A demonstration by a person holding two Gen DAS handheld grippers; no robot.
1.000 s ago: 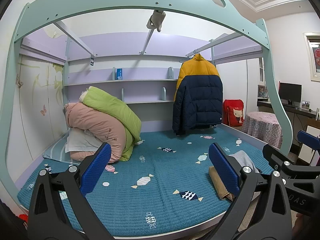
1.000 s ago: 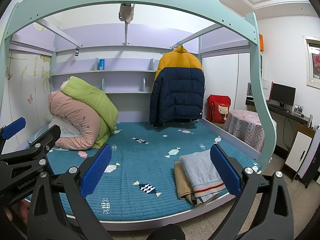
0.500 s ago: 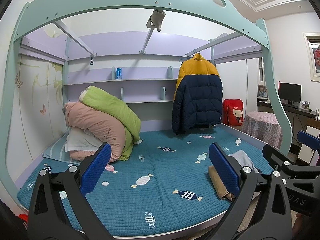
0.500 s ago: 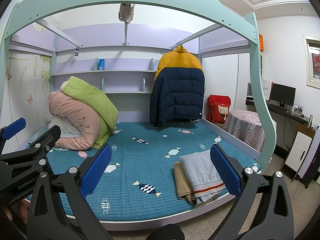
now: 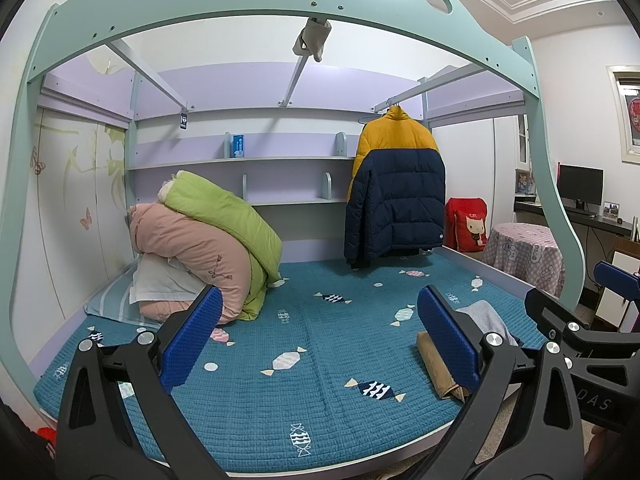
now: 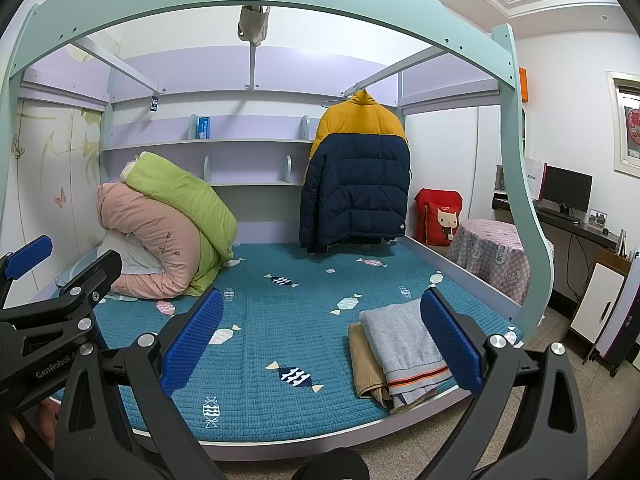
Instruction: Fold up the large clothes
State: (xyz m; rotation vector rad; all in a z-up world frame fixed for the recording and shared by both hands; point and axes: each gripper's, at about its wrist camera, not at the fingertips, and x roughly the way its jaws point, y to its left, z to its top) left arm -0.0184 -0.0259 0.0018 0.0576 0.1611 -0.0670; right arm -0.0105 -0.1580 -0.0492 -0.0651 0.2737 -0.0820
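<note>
Both tools held short of the bed's near edge: left hand-held gripper point(image 5: 320, 338) with jaws spread wide and empty, right hand-held gripper point(image 6: 322, 338) likewise wide apart, gripping nothing. Puffer jacket point(image 6: 356, 172), yellow over navy, hangs from the rail at the far right of the bed point(image 6: 280, 320); a folded grey garment point(image 6: 404, 344) lies on a tan one point(image 6: 366, 364) at the near right corner. Pink and green duvets point(image 5: 208, 240) piled far left.

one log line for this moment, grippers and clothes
left gripper: open, empty | right gripper: open, empty | puffer jacket: hanging on rail, untouched | folded grey garment: on tan one, bed's front right corner
</note>
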